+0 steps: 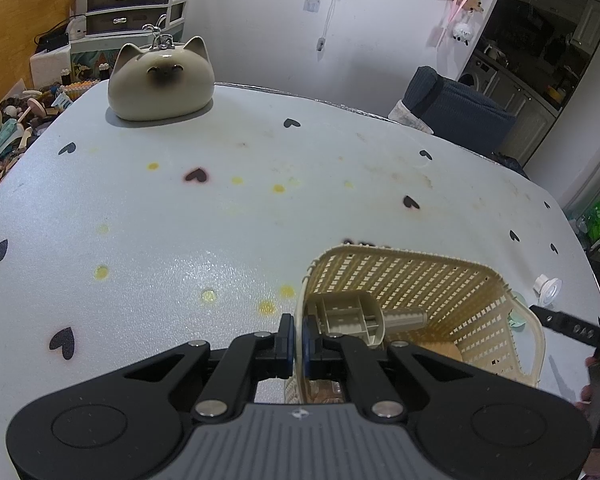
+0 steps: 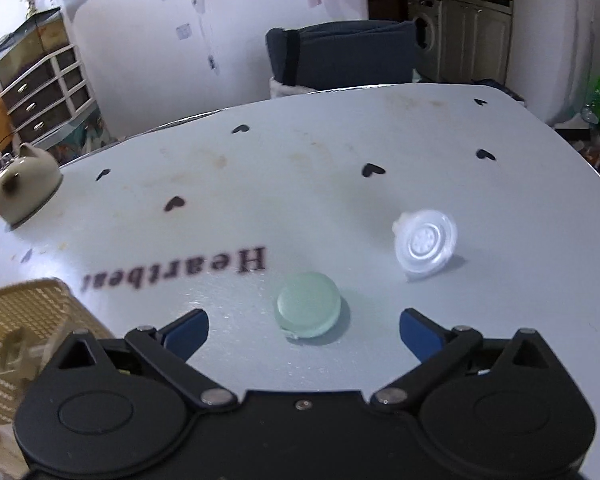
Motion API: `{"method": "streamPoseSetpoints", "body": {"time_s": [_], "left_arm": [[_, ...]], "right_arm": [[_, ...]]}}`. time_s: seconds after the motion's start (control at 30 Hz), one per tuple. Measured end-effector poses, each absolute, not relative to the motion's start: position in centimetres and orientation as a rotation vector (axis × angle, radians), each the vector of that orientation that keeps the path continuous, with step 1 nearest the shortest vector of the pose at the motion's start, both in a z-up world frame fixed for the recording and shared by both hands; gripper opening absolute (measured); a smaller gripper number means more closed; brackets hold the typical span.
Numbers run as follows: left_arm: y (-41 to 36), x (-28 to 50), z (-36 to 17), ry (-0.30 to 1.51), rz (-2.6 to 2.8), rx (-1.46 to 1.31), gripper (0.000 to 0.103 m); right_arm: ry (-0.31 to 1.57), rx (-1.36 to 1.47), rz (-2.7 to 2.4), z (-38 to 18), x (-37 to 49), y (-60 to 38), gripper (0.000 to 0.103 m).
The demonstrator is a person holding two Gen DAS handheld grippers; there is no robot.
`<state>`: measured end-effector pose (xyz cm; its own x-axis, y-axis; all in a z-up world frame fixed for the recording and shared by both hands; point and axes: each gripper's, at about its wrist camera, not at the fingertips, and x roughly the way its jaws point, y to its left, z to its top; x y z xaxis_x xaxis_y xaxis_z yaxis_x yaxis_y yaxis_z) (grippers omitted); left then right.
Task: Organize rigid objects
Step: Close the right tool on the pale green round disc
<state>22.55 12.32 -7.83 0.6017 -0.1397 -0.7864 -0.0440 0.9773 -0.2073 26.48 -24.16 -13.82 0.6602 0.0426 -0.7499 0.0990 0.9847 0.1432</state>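
Note:
My left gripper (image 1: 298,338) is shut on the left rim of a cream woven plastic basket (image 1: 420,280). Inside the basket lie a beige ribbed plastic part (image 1: 348,318) and a brownish item near the bottom. My right gripper (image 2: 304,326) stands wide open just above the table, its blue pads on either side of a pale green round disc (image 2: 308,310) without touching it. A clear white plastic cap (image 2: 425,245) lies tilted on the table to the disc's right. The basket (image 2: 24,320) shows at the left edge of the right wrist view.
A cream cat-shaped ceramic piece (image 1: 161,80) stands at the far left of the grey heart-print table (image 1: 220,208). A dark blue chair back (image 2: 340,54) is behind the far edge. Drawers and clutter lie off the table's left.

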Motion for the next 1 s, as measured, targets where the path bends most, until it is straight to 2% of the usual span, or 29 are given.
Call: {"method": "streamPoseSetpoints", "body": {"time_s": [0.43,0.57,0.63,0.67,0.7,1.0], "left_arm": [[12.2,22.5,-7.9,0.927,-0.056,-0.212,0.004],[12.2,22.5,-7.9,0.927,-0.056,-0.213,0.004],[12.2,22.6,-7.9,0.927,-0.056,-0.213,0.004],[12.2,22.6,-7.9,0.927,-0.056,-0.213,0.004],[12.2,22.6,-7.9,0.927,-0.056,-0.213,0.004],[12.2,22.5,-8.1,0.929,-0.055,-0.211,0.004]], "right_arm": [[0.859,0.118,-0.049,-16.5,28.4,-23.9,0.103],[0.879,0.096,-0.025,-16.7,29.4,-23.6,0.084],[0.885,0.084,-0.025,-16.9,29.8,-23.4,0.071],[0.888,0.073,-0.03,-17.0,30.0,-23.3,0.06],[0.891,0.069,-0.029,-17.0,30.1,-23.3,0.055],[0.902,0.037,-0.007,-17.2,30.8,-23.0,0.05]]}}
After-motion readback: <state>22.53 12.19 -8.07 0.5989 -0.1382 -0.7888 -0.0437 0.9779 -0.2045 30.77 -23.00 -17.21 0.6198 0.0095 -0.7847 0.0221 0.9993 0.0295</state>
